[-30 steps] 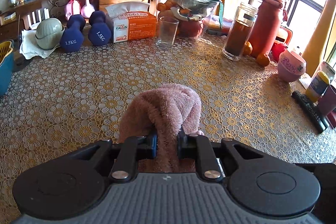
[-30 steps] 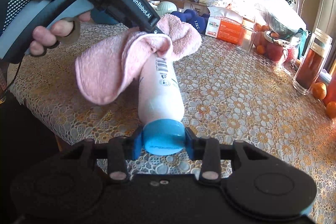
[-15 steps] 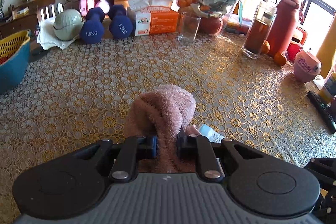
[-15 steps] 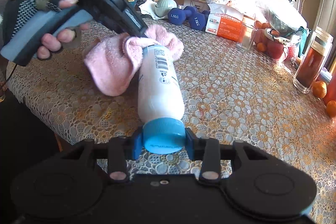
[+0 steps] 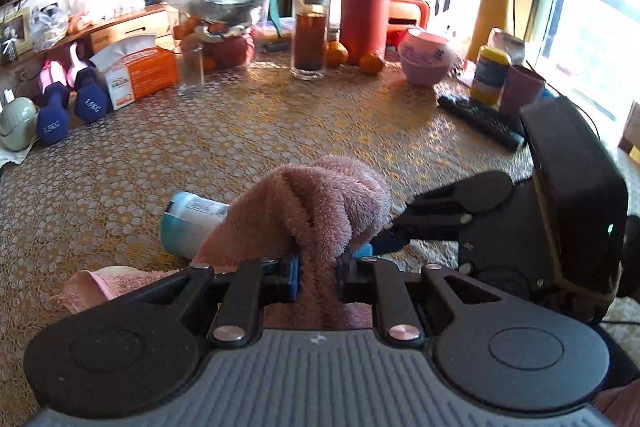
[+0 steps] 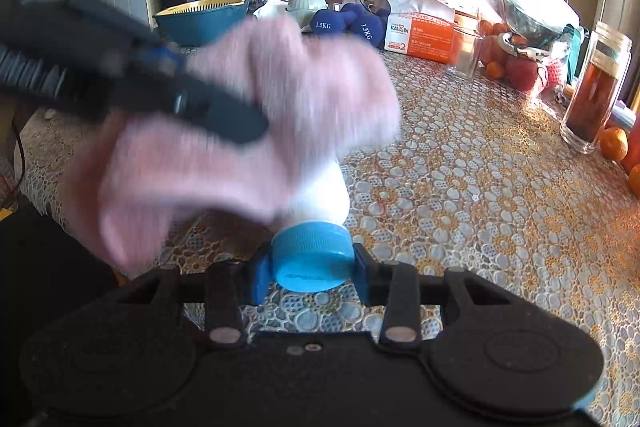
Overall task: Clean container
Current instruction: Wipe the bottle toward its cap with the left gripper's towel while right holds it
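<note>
white plastic bottle with a blue cap (image 6: pixel 320 187) is held off the lace-covered table (image 6: pixel 460 187) by its cap in the right gripper (image 6: pixel 312 273) fingers, kept steady for wiping | fluffy pink towel (image 5: pixel 320 203) is pinched in the left gripper (image 5: pixel 318 271) fingers, draped over the bottle's far end

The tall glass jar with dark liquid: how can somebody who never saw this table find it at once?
Start at the red flask near the window, at the far edge of the patterned table. Immediately left of it stands the glass jar, oranges at its base. Unlike the empty drinking glass further left, it holds dark brown liquid.
</note>
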`<state>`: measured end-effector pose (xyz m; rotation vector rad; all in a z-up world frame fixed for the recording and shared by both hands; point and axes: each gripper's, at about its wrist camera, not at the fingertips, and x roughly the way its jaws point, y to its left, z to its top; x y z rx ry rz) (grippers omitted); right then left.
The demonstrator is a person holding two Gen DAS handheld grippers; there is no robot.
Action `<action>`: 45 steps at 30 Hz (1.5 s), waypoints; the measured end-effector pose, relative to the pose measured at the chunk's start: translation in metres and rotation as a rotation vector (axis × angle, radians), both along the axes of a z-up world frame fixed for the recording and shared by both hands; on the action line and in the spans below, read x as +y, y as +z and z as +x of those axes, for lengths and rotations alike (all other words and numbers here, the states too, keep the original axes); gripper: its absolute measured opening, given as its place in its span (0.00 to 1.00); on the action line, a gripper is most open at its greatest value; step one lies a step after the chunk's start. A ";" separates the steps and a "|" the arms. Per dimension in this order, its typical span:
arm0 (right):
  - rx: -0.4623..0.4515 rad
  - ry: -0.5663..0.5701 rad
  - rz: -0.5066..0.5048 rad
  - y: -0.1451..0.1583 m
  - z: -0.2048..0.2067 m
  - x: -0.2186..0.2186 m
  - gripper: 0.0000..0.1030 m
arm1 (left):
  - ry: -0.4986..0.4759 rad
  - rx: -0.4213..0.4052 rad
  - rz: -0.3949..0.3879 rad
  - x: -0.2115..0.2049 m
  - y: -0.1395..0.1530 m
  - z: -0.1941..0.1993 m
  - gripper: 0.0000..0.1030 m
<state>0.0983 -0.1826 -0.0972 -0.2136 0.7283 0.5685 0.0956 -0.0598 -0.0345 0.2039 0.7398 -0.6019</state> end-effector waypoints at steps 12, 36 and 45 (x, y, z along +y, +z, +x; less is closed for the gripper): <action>0.007 -0.004 0.023 0.000 0.004 -0.008 0.38 | 0.087 -0.050 0.041 0.003 -0.007 0.029 0.16; -0.087 -0.013 -0.057 0.008 0.002 -0.013 0.38 | 0.259 -0.055 0.053 0.029 -0.006 0.101 0.16; -0.089 -0.013 -0.057 0.007 0.001 -0.014 0.38 | 0.299 -0.041 -0.026 0.057 0.010 0.079 0.16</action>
